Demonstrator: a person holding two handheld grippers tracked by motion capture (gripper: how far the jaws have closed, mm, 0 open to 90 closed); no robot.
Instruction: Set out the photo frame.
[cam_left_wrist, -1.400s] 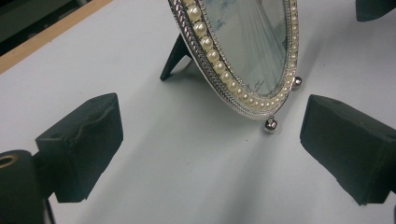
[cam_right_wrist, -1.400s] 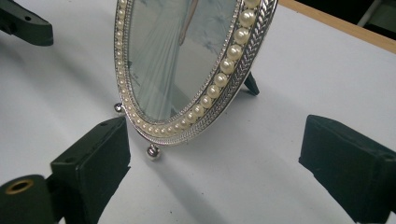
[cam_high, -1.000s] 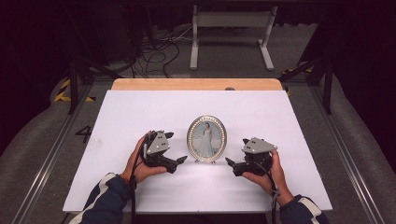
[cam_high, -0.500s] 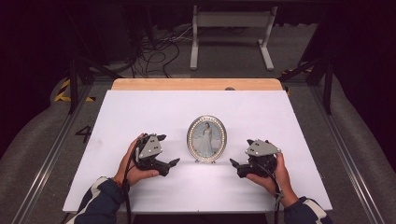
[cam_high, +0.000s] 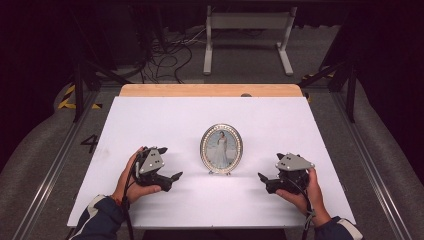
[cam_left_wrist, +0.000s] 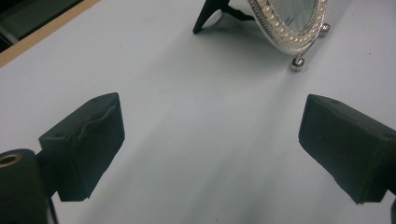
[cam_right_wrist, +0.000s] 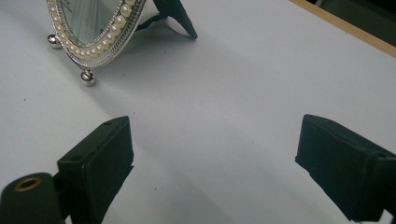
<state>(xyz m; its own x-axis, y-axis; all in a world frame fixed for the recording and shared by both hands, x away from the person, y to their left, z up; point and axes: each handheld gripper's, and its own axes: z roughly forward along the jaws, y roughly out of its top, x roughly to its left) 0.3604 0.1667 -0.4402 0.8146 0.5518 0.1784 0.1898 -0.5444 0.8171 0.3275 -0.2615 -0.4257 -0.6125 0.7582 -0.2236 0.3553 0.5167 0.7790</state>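
Observation:
An oval silver photo frame (cam_high: 221, 148) with a pearl-beaded rim stands upright on small ball feet in the middle of the white table (cam_high: 165, 115). Its lower edge and black back stand appear in the left gripper view (cam_left_wrist: 289, 28) and the right gripper view (cam_right_wrist: 93, 32). My left gripper (cam_high: 176, 177) rests low over the table to the frame's left, open, nothing between its jaws. My right gripper (cam_high: 262, 178) sits to the frame's right, also open and holding nothing. Both point inward toward the frame, each about a hand's width from it.
A wooden strip (cam_high: 210, 90) runs along the table's far edge. Beyond it, cables (cam_high: 165, 55) and a white metal stand (cam_high: 247, 30) lie on the dark floor. Metal rails (cam_high: 55, 165) flank the table on both sides.
Both grippers have drawn outward, away from the photo frame, the left one leftward and the right one rightward. The frame has stayed put.

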